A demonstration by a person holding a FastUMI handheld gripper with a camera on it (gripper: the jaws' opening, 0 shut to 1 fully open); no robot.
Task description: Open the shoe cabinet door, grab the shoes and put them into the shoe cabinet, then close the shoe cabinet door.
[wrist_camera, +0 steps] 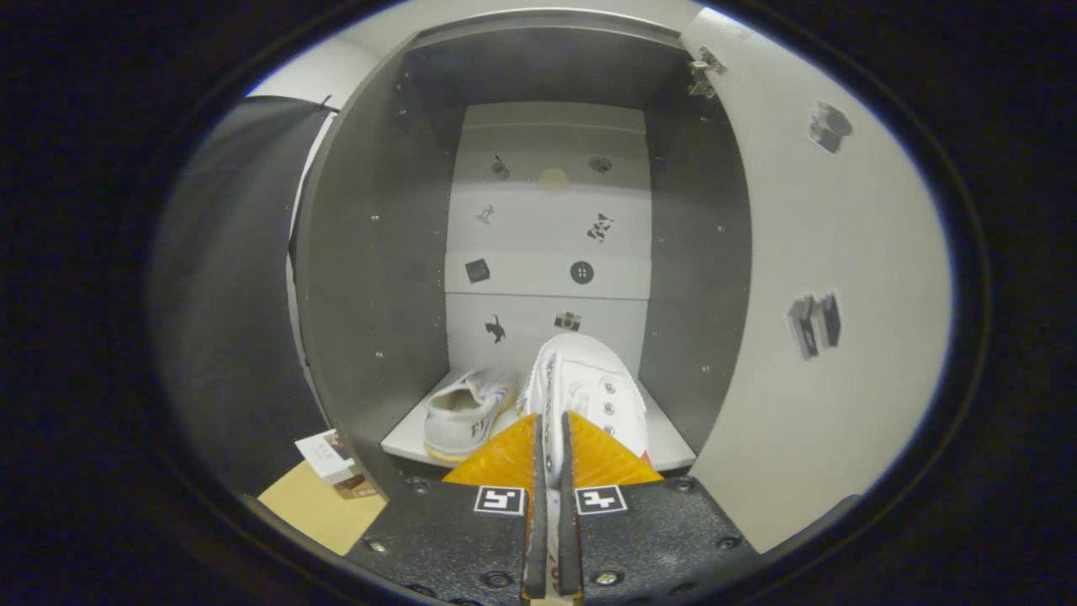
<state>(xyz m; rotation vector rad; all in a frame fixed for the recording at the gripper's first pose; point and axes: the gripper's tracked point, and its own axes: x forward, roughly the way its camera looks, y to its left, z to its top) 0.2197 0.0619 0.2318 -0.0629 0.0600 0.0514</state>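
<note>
1. We find the gripper (549, 438) at the lower centre of the frame, its two orange fingers (505, 459) pressed close together with the upper edge of a white sneaker (589, 391) pinched between them. The narrow gap is filled by the shoe's eyelet strip, so we judge both fingers bear on it.

2. The held shoe sits just ahead of the fingers, toe pointing into the shoe cabinet (370, 278), over the white bottom shelf (404, 438). We judge the thin edge grip suits a light canvas shoe and lets it go in toe first.

3. A second sneaker (463, 412) already rests on the shelf, left of the held one and just beside it, heel opening toward us. Room remains on the shelf's right side, which we judge to be the intended spot.

4. The cabinet door (824, 320) stands open at the right of the frame, hinge (702, 71) at upper right. Closing it remains undone.

5. Writing: dark letters on the resting sneaker's side are too small to read. Small picture stickers (580, 272) dot the back panel and the door; none carries legible text.

6. At lower left, a small box (324, 454) lies on a tan surface (307, 509) outside the cabinet; its print is unreadable.
</note>
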